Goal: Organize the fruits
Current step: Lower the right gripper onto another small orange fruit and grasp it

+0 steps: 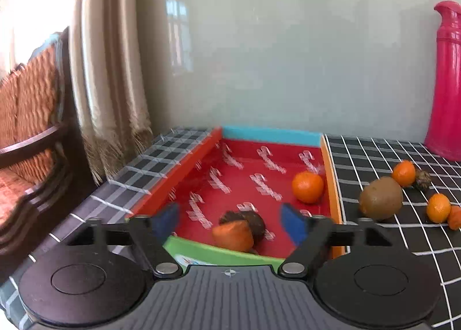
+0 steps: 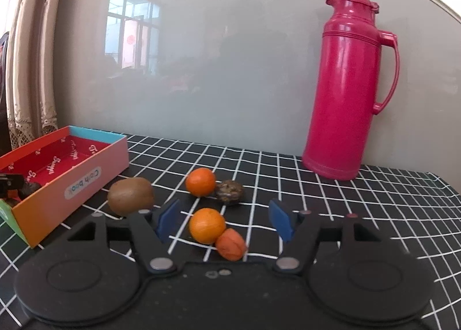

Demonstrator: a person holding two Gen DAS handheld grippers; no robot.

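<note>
Left tongs [image 1: 230, 222]: we see them spread wide, holding nothing, over the near end of the box [image 1: 178, 168].
Right tongs [image 2: 223, 222]: wide open too, empty, above an orange [image 2: 207, 225] and a small orange-red fruit [image 2: 231, 244] that touch each other.
Writing: we read "Cloth book" on the box's side label [image 2: 83, 183]; the red lining's script is too blurred.
In the box: an orange [image 1: 307, 187], an orange-red piece [image 1: 233, 235] against a dark brown fruit [image 1: 250, 222].
On the desk [image 2: 317, 200]: kiwi [image 2: 131, 196] beside the box; another orange [image 2: 200, 182] touching a dark fruit [image 2: 229, 192].
Back edge: pink thermos [image 2: 350, 88].
</note>
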